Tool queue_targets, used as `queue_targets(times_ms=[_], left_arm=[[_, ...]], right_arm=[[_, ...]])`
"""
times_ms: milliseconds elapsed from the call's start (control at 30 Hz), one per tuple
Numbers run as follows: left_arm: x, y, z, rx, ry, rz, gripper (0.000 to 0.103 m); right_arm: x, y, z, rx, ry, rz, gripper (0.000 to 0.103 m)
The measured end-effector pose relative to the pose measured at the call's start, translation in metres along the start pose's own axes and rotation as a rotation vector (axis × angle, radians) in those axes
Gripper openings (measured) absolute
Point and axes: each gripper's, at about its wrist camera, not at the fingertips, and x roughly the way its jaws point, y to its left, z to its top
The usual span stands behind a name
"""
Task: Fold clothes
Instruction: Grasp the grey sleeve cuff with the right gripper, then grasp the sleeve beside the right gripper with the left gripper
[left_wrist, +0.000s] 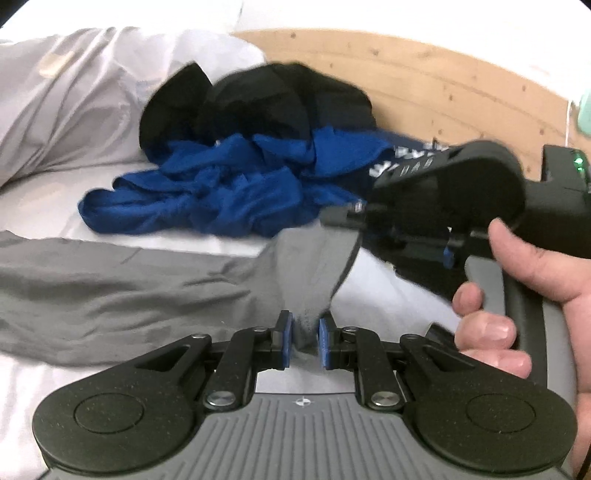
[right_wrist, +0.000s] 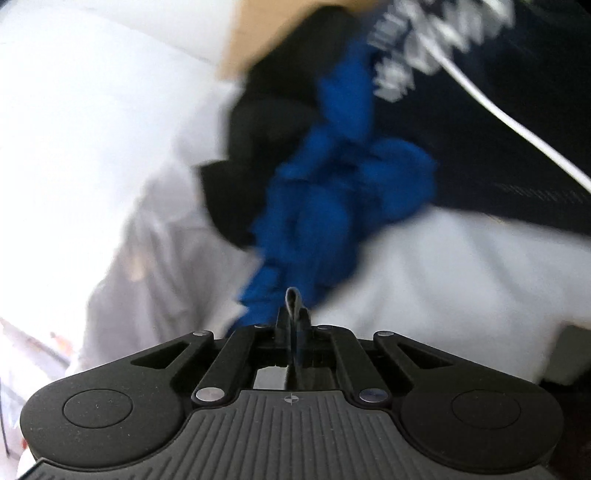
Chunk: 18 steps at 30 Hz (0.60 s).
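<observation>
Left tool (left_wrist: 306, 334): blue pads clenched on a bunched edge of the grey garment (left_wrist: 110, 288). From this grip the cloth rises in a taut strip towards the right tool (left_wrist: 341, 216), seen side-on in the left wrist view, which is pinching the far end of the same strip. A bare hand (left_wrist: 517, 306) wraps the right tool's grey handle.

Right tool (right_wrist: 292, 317), own view: jaws fully clenched, with a small loop of grey fabric (right_wrist: 291, 301) sticking up between the tips. View heavily blurred.

Grey garment: most of it lies spread and creased on the white bed sheet (left_wrist: 184, 184), to the left of the left tool; only the gripped edge is lifted off the sheet.

Beyond it on the bed: a crumpled blue garment (left_wrist: 207, 195), a black garment (left_wrist: 258, 99) heaped behind the blue one, and a dark navy piece with white lettering (right_wrist: 443, 55) to the right. A grey-white pillow (left_wrist: 74, 99) lies at far left. Wooden headboard (left_wrist: 424, 85) behind the pile. A white cord (right_wrist: 517, 122) crosses the navy piece in the right wrist view.
</observation>
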Motion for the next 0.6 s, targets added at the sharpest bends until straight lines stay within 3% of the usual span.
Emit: queue_targets(times_ms=[100, 233, 400, 467, 600], left_arm=[[-0.02, 0.008, 0.002, -0.009, -0.051, -0.013, 0.017], [-0.045, 0.018, 0.0, 0.013, -0.092, 0.001, 0.02], [-0.068, 0.026, -0.011, 0.046, -0.124, 0.076, 0.043], [-0.072, 0.023, -0.016, 0.093, -0.137, 0.118, 0.057], [-0.073, 0.017, -0.019, 0.147, -0.141, 0.154, 0.058]], right_arm=[[-0.008, 0.03, -0.003, -0.075, -0.017, 0.075, 0.003], [-0.011, 0.072, -0.016, -0.24, 0.007, 0.109, 0.003], [-0.006, 0.107, -0.035, -0.391, 0.064, 0.122, 0.003], [-0.003, 0.114, -0.04, -0.414, 0.086, 0.118, 0.003], [0.002, 0.128, -0.048, -0.483, 0.117, 0.1, 0.003]])
